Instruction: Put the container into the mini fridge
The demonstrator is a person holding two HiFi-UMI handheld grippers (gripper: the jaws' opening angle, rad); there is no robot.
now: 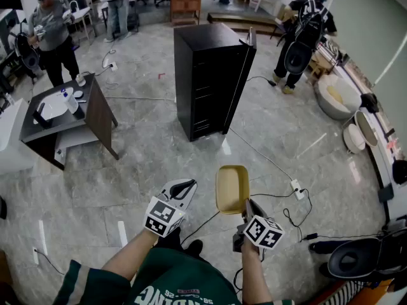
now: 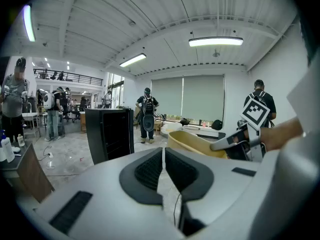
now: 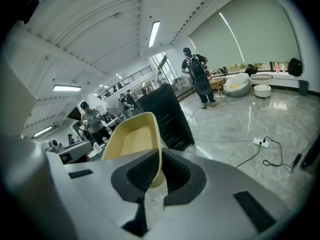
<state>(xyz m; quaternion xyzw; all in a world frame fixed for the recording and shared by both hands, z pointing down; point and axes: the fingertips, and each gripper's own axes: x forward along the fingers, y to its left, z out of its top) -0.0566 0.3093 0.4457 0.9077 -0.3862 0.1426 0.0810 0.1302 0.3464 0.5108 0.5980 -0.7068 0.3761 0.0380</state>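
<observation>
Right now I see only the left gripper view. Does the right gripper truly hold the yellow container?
Observer: Yes. In the right gripper view the right gripper is shut on the near wall of the container.
Operator: Is the mini fridge open?
Observer: In the head view the mini fridge has its door swung open.
Operator: Is anything on the floor on the way?
Observer: A white cable runs from the mini fridge to a power strip, ahead and to the right.
</observation>
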